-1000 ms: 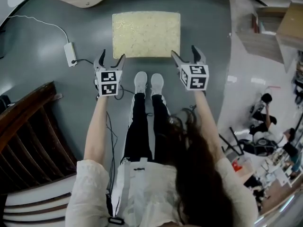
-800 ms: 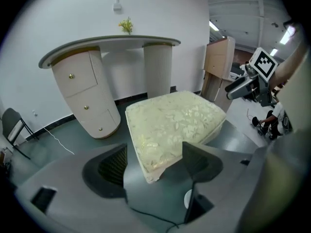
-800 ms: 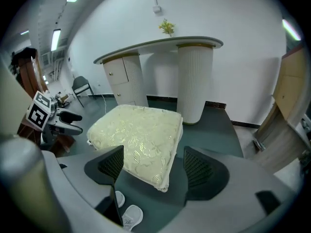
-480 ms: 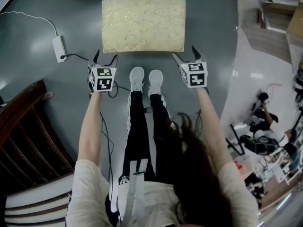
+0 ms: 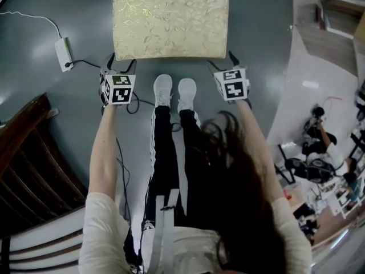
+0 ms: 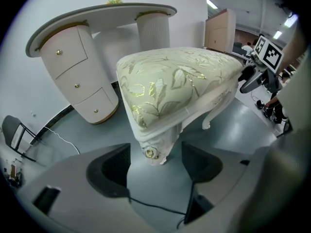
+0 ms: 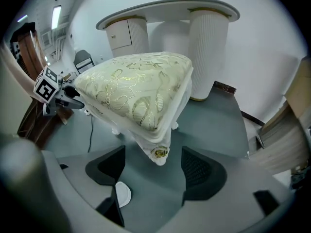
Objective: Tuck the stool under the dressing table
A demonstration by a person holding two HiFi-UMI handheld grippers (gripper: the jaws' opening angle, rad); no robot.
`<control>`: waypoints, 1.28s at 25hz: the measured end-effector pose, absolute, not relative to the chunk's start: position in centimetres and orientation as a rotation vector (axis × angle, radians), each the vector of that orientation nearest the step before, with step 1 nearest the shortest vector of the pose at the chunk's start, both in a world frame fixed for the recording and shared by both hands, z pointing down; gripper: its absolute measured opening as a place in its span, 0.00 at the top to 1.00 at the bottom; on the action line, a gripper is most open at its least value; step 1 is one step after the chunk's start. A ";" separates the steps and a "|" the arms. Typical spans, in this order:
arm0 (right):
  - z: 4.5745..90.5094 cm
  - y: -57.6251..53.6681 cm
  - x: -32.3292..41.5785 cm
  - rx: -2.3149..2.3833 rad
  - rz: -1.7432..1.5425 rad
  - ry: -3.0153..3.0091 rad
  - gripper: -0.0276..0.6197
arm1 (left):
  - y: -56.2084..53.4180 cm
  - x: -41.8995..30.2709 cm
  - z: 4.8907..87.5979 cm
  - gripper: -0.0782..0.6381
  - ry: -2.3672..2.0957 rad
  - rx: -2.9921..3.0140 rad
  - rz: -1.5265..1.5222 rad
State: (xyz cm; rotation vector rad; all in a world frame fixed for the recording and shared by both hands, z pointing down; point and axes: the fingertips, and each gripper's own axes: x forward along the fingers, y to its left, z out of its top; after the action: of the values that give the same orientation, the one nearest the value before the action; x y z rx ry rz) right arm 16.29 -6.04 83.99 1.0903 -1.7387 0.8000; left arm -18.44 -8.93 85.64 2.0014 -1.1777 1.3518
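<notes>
Two grippers [image 5: 121, 66] [image 5: 224, 63], jaws apart, at stool [image 5: 171, 20] corners

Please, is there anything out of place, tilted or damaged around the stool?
Nothing is damaged or spilled. The stool stands upright, and the left gripper and the right gripper are open at its near corners. Only a white adapter lies loose on the floor, left of the stool.

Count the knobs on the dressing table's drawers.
3, all on one pedestal: top knob, middle knob, bottom knob. Others may be hidden.
</notes>
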 end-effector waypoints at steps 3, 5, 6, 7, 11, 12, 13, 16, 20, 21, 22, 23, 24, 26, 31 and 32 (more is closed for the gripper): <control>84.5 -6.2 16.1 1.085 0.801 -1.742 0.42 | -9.1 -17.9 86.0 0.43 -1.158 2.012 1.333; 84.7 -6.6 16.2 1.092 0.797 -1.741 0.46 | -9.3 -17.5 86.3 0.43 -1.134 2.023 1.339; 84.7 -6.8 16.3 1.101 0.798 -1.740 0.49 | -9.5 -17.4 86.4 0.43 -1.125 2.029 1.341; 84.8 -7.0 16.3 1.109 0.802 -1.738 0.51 | -9.6 -17.3 86.5 0.43 -1.120 2.032 1.339; 85.3 -7.2 16.0 1.096 0.798 -1.734 0.52 | -9.9 -17.3 86.6 0.49 -1.109 2.053 1.310; 85.3 -7.3 15.9 1.089 0.791 -1.735 0.54 | -9.9 -17.3 86.6 0.49 -1.102 2.059 1.307; 85.3 -7.3 15.8 1.083 0.786 -1.736 0.58 | -9.9 -17.3 86.6 0.50 -1.094 2.064 1.307; 85.4 -7.3 15.7 1.073 0.786 -1.734 0.58 | -9.9 -17.3 86.7 0.50 -1.068 2.075 1.306; 85.5 -7.3 15.8 1.064 0.773 -1.730 0.59 | -10.0 -17.2 86.9 0.50 -0.984 2.086 1.311; 85.4 -7.2 15.8 1.067 0.771 -1.729 0.59 | -10.0 -17.2 86.9 0.50 -0.957 2.090 1.317; 85.4 -7.2 15.8 1.070 0.770 -1.729 0.59 | -10.1 -17.1 86.9 0.51 -0.938 2.096 1.322; 85.4 -7.2 15.7 1.071 0.769 -1.730 0.59 | -10.1 -17.1 87.0 0.51 -0.926 2.103 1.327; 85.4 -7.3 15.7 1.070 0.766 -1.733 0.59 | -10.1 -17.2 87.0 0.51 -0.919 2.113 1.332; 85.5 -7.2 15.5 1.066 0.762 -1.743 0.59 | -10.1 -17.4 87.0 0.51 -0.921 2.127 1.341; 85.6 -7.3 15.7 1.095 0.733 -1.751 0.59 | -10.6 -17.2 87.5 0.51 -0.937 2.152 1.328; 85.7 -7.3 15.8 1.102 0.729 -1.749 0.59 | -10.5 -17.2 87.5 0.52 -0.941 2.152 1.325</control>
State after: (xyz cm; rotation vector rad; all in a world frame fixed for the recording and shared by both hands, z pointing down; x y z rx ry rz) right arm 15.79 -7.30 85.66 1.1020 -1.7495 0.7285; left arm -17.15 -10.48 87.50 2.1518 -0.9407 1.3246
